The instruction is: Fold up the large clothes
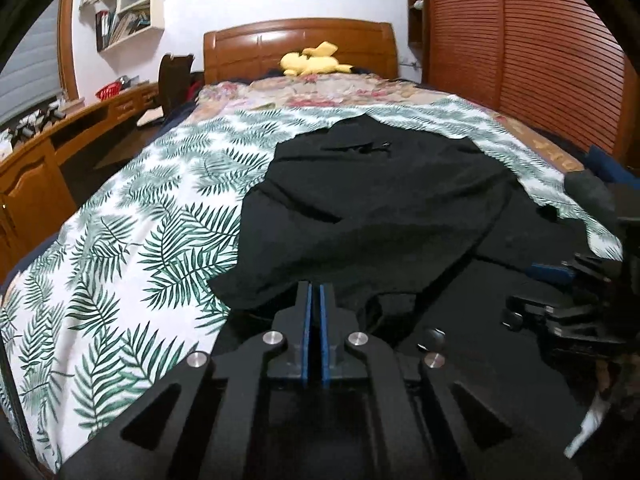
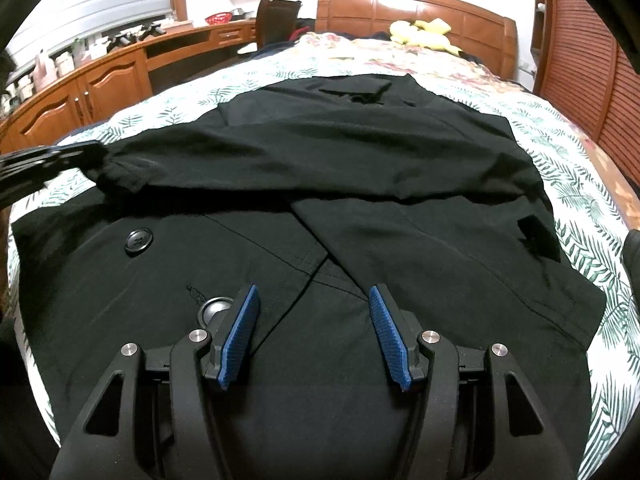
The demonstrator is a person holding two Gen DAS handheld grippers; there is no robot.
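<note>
A black coat (image 2: 320,208) is spread on the leaf-patterned sheet (image 1: 120,208) of the bed (image 1: 300,40), collar end towards the headboard. One sleeve (image 2: 280,160) is laid across the body of the coat, its cuff lying at the left side. In the right wrist view, the left gripper (image 2: 44,164) is seen at that cuff; whether cloth is pinched cannot be told. In its own view the left gripper (image 1: 315,292) is shown with its jaws fully closed, pad against pad, and no cloth is visible between them. The right gripper (image 2: 314,300) is held half open above the lower front of the coat, near a button (image 2: 139,241), with nothing gripped. The task is judged to be at an early stage: one sleeve is folded in, while the second sleeve and the folds of the body appear not yet made.
</note>
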